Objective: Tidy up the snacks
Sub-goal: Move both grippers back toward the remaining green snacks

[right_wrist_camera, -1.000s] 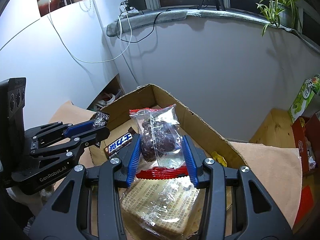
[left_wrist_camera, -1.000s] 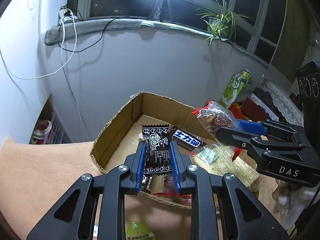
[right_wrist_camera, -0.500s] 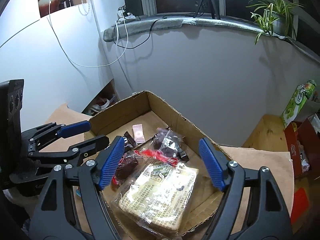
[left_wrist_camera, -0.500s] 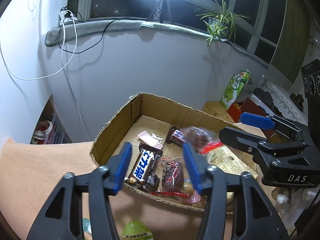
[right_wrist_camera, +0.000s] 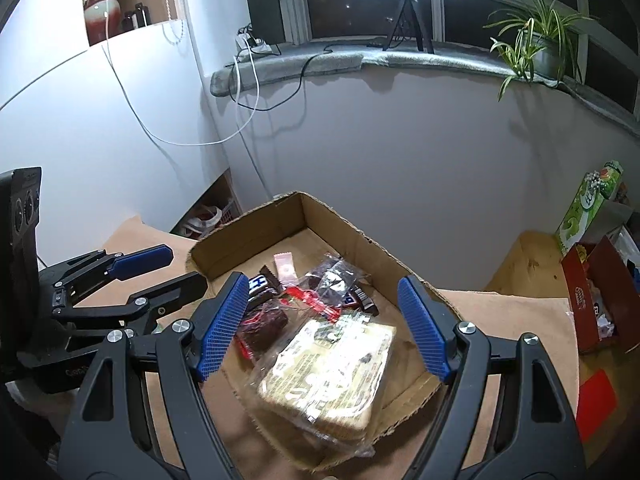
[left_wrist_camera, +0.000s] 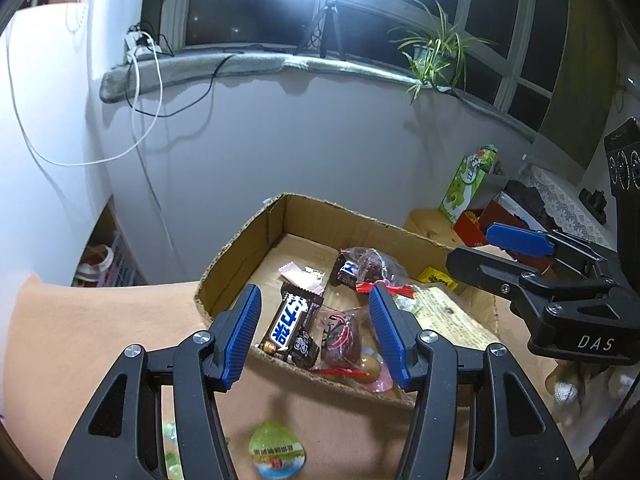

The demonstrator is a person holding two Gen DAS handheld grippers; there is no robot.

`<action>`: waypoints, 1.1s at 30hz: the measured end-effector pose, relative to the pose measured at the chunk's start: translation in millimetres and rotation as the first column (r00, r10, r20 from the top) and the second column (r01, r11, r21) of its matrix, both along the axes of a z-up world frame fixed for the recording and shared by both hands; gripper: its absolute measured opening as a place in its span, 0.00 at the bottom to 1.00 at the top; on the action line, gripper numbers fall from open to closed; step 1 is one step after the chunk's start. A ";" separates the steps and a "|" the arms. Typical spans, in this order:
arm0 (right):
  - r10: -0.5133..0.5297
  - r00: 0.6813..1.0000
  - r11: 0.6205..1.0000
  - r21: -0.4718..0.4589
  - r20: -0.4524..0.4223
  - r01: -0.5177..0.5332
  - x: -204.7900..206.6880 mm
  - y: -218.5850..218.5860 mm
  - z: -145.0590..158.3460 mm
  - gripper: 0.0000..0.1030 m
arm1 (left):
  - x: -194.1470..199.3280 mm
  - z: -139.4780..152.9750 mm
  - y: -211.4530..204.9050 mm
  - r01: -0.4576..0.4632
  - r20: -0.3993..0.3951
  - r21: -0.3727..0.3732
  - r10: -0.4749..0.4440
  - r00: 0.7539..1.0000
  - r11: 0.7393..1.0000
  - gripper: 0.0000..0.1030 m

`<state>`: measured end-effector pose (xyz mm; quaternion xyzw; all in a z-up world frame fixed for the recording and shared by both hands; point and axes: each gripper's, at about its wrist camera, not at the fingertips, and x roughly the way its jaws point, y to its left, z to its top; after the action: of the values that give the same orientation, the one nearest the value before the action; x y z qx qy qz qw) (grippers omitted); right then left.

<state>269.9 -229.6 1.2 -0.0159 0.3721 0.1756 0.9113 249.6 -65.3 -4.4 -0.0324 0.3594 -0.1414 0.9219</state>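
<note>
A shallow cardboard box point(left_wrist_camera: 248, 248) point(right_wrist_camera: 404, 264) sits on a tan cloth and holds several snacks: a dark chocolate bar with blue lettering point(left_wrist_camera: 290, 322), a small black packet point(left_wrist_camera: 304, 348), a clear bag of dark pieces point(left_wrist_camera: 370, 266) point(right_wrist_camera: 332, 276), a pink candy point(left_wrist_camera: 296, 274) point(right_wrist_camera: 285, 266) and a large biscuit pack point(right_wrist_camera: 332, 372). My left gripper point(left_wrist_camera: 316, 336) is open and empty above the box's near edge. My right gripper point(right_wrist_camera: 320, 328) is open and empty above the biscuit pack. Each gripper shows in the other's view, the right one point(left_wrist_camera: 496, 252) and the left one point(right_wrist_camera: 168, 268).
A green jelly cup point(left_wrist_camera: 276, 450) lies on the tan cloth point(left_wrist_camera: 80, 332) in front of the box. A green carton point(left_wrist_camera: 468, 184) point(right_wrist_camera: 588, 208) and a red box point(right_wrist_camera: 600, 292) stand to the right. A white wall rises behind the box.
Both grippers opened and drew back. The black packet dropped from the left one and the clear bag of dark pieces from the right one; both now lie in the box.
</note>
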 end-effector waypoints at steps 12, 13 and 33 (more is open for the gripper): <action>0.050 0.998 0.999 0.015 0.034 -0.051 -50.4 17.6 16.8 0.77 | -48.1 26.8 16.9 -0.010 0.060 -0.015 0.011 0.998 1.000 0.54; 0.055 0.998 0.998 0.017 0.035 -0.056 -53.6 19.0 17.0 0.77 | -52.9 27.8 21.1 -0.015 0.063 -0.019 0.017 0.998 1.000 0.54; 0.181 0.982 0.982 0.065 -0.049 -0.177 -113.0 74.3 -36.4 0.77 | -111.4 -7.6 108.7 -0.148 -0.032 -0.032 0.147 0.989 0.989 0.54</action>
<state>156.9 -155.3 -35.3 -0.0170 0.3883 0.2685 0.8814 138.2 43.4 -12.0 -0.0768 0.3673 -0.0786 0.9236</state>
